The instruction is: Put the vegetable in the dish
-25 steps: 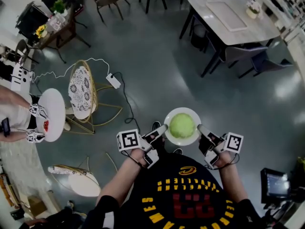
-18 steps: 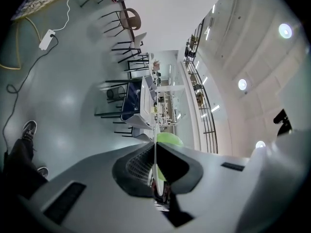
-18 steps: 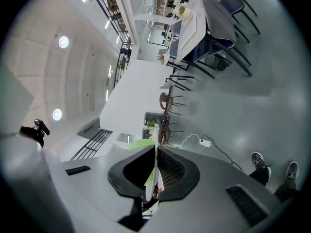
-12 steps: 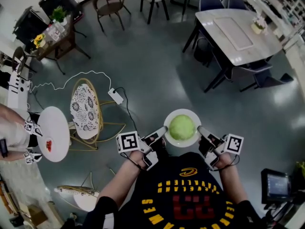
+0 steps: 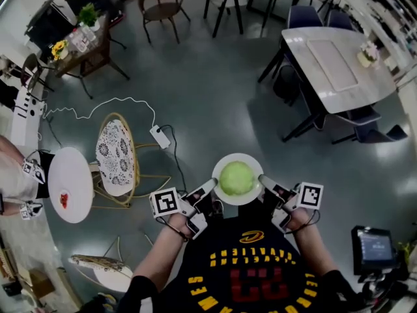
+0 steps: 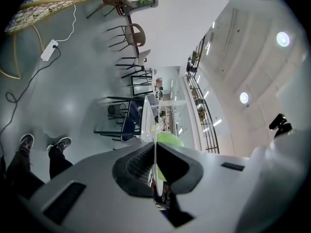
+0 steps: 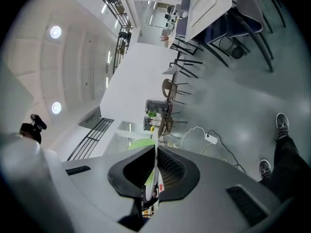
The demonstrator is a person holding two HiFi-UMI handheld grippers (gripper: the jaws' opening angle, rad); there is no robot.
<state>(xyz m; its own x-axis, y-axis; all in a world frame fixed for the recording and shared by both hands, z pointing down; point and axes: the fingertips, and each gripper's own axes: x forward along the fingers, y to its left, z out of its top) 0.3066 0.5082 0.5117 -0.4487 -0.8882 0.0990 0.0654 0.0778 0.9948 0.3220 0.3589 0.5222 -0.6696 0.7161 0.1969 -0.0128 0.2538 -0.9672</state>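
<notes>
A round green cabbage [image 5: 236, 178] lies in a white dish [image 5: 238, 156] held in the air above the floor, in front of my chest. My left gripper [image 5: 210, 186] is shut on the dish's left rim, and my right gripper [image 5: 263, 180] is shut on its right rim. In the left gripper view the dish rim [image 6: 155, 152] runs edge-on between the jaws of the left gripper [image 6: 155, 173], with the cabbage [image 6: 171, 141] behind it. The right gripper view shows the same: the rim [image 7: 155, 155] clamped in the right gripper [image 7: 154, 174], the cabbage [image 7: 140, 143] just beyond.
A small round white table [image 5: 70, 184] with a red item stands at left, beside a person holding grippers [image 5: 26, 172]. A wire chair [image 5: 115, 146] and a power strip with cable [image 5: 159, 136] lie ahead. A grey table with dark chairs [image 5: 339, 60] is at upper right, a monitor [image 5: 373, 245] at lower right.
The dish with the cabbage has stayed clamped between both grippers. The whole view has shifted: the floor, tables and chairs have slid down and rightwards as I move.
</notes>
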